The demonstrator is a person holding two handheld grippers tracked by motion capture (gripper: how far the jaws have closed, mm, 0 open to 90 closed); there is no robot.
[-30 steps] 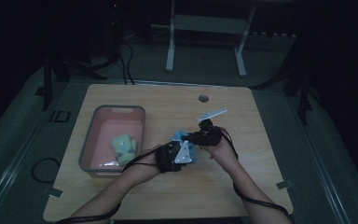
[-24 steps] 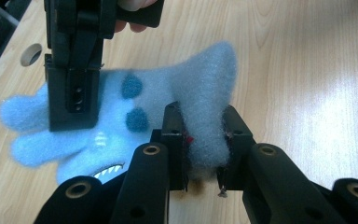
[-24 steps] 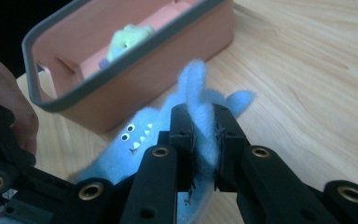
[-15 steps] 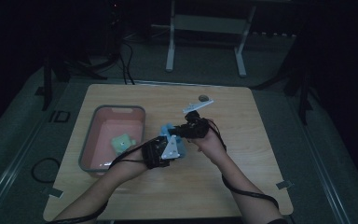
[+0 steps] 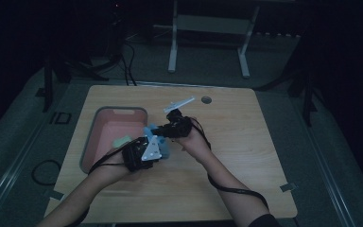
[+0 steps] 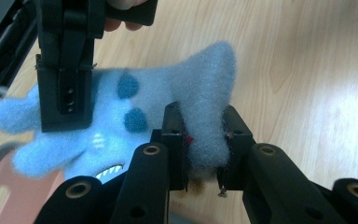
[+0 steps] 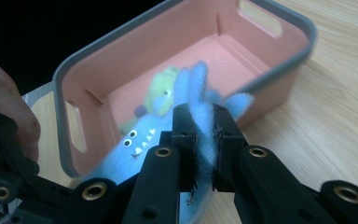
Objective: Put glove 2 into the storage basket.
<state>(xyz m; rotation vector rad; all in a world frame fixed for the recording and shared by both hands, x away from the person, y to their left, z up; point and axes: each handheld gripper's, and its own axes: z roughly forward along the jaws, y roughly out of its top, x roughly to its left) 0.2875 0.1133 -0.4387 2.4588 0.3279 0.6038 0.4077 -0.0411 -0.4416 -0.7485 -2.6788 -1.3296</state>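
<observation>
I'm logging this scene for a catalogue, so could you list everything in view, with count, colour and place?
Blue plush toy: one, light blue with darker spots and a toothy face, held above the table beside the bin, pinched by both tools.
Green plush toy: one, pale green, lying inside the bin.
Bin: one, pink with a grey rim and handle slots, on the left part of the table.
Table: one, light wood, with a small round hole near its far edge.
White frame: one, on the dark floor beyond the table.
Left tool: one, black, shut on one limb of the blue plush toy.
Right tool: one, black, shut on another limb.
Forearms: two, entering from the bottom of the high view.
</observation>
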